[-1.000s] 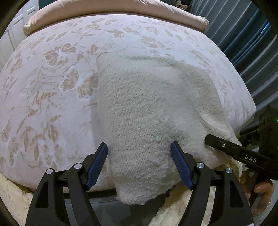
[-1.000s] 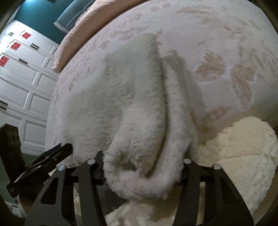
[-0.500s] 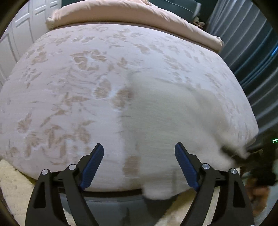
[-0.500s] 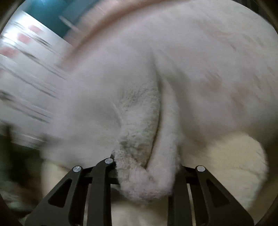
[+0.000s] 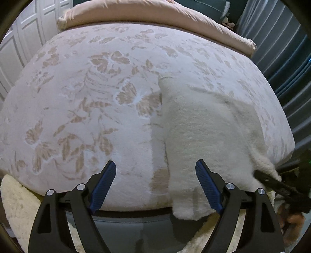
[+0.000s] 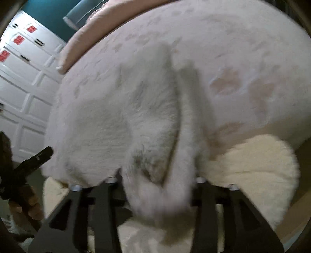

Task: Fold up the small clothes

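A small cream fluffy knit garment (image 5: 206, 134) lies on the floral bedspread (image 5: 87, 101), its near end hanging over the bed's front edge. My left gripper (image 5: 155, 186) is open and empty; the garment's left edge lies between its blue pads (image 5: 103, 184), nearer the right one. In the right wrist view the garment (image 6: 120, 124) is bunched between the fingers of my right gripper (image 6: 155, 194), which is shut on it; the fingertips are buried in the fabric. The right gripper also shows at the garment's right corner in the left wrist view (image 5: 272, 181).
A folded pink duvet (image 5: 155, 13) lies along the bed's far side. A cream shaggy rug (image 6: 252, 159) covers the floor below the bed's front edge. White panelled wardrobe doors (image 6: 21, 81) stand to the left, dark curtains (image 5: 281, 58) to the right.
My left gripper has let the garment go and drawn back to the left, so the garment now lies to its right. My right gripper has kept its hold and tugged the garment.
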